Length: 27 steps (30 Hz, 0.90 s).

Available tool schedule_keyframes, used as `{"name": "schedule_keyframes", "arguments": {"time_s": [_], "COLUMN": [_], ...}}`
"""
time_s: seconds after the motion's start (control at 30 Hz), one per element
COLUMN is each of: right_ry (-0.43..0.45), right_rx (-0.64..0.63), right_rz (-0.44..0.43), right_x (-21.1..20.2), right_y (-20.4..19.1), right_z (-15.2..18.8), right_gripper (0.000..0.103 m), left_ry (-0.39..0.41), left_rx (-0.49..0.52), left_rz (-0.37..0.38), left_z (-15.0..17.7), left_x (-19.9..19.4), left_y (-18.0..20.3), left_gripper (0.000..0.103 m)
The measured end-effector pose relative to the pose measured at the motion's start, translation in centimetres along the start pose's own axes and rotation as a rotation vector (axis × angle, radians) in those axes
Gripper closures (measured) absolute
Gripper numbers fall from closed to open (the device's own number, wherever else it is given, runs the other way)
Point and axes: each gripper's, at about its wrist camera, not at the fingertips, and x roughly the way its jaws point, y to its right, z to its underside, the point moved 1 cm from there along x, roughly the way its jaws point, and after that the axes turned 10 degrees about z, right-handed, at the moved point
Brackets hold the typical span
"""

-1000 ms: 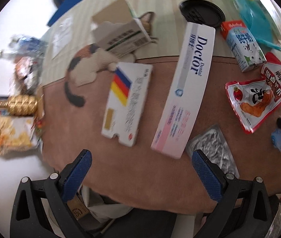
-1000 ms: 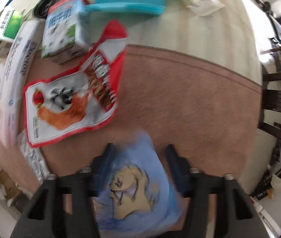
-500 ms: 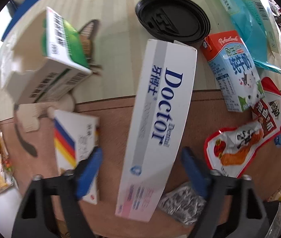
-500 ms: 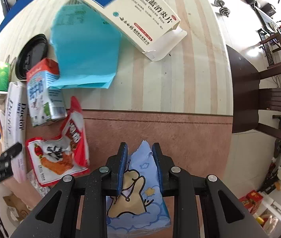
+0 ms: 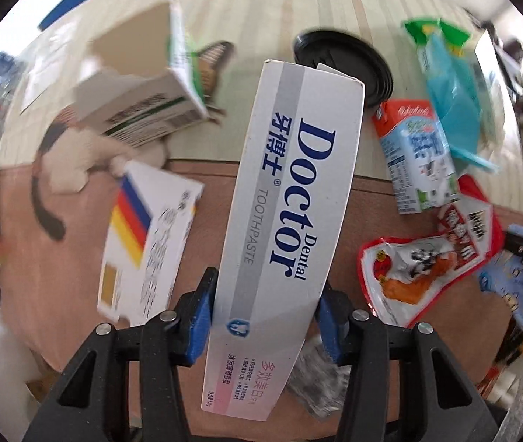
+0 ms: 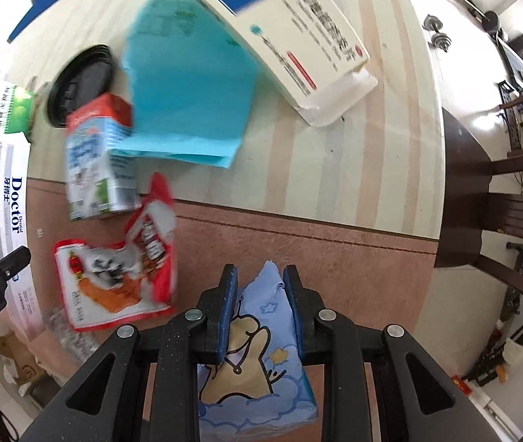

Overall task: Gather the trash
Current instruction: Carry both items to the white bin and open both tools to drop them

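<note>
Item 1. Left gripper (image 5: 265, 316): jaws clamped across the width of a white "Doctor Dental" toothpaste box (image 5: 290, 199), gripped near its pink lower end. The long box runs forward from the pads, its open flap pointing towards the far side of the table (image 5: 261, 11); seizing it across the narrow dimension likely suits the jaw span.

Item 2. Right gripper (image 6: 260, 307): jaws pressed together on a light-blue cartoon wrapper (image 6: 257, 361), its crumpled tip poking up between the pads. It sits over the brown band at the table's near edge.

Item 3. Trash not yet collected, on the table:
- red snack pouch (image 6: 114, 276), torn open, on the brown band
- small milk carton (image 6: 101, 162), lying at the line where brown meets striped cloth
- black plastic lid (image 5: 346, 62), further in
- turquoise bag (image 6: 187, 92), partly under a cream medicine box (image 6: 290, 37)
- striped-flag medicine box (image 5: 147, 239), towards the left edge
- green-and-white box (image 5: 143, 107), beyond it
- foil blister pack (image 5: 316, 386), at the near edge, mostly hidden behind the toothpaste box

Item 4. View notes. Only the right wrist view shows the cream medicine box in full and the table's right edge, with dark chairs (image 6: 519, 202) beyond. Only the left wrist view shows the flag box and the left half of the table. No bin is visible in either.
</note>
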Motion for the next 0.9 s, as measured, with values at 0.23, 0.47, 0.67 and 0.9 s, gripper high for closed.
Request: {"name": "schedule_keyframes", "arguments": {"time_s": [0.23, 0.47, 0.67, 0.9], "right_ry": [0.076, 0.17, 0.141, 0.057], "right_rx": [-0.02, -0.154, -0.382, -0.673], "right_rz": [-0.092, -0.166, -0.246, -0.218], "right_x": [-5.5, -11.6, -12.4, -5.9], "right_y": [-1.4, -6.5, -14.7, -25.2], "right_z": [2.1, 7.3, 15.0, 25.4], "right_gripper": [0.076, 0.076, 0.076, 0.076], "left_ry": [0.163, 0.28, 0.29, 0.201], "left_rx": [-0.136, -0.295, -0.493, -0.829], "left_rz": [0.025, 0.074, 0.09, 0.179], "left_z": [8.6, 13.7, 23.5, 38.7], "left_x": [-6.7, -10.2, -9.4, -0.7], "left_y": [-1.7, -1.8, -4.3, -9.8], "left_gripper": [0.057, 0.057, 0.057, 0.057]}}
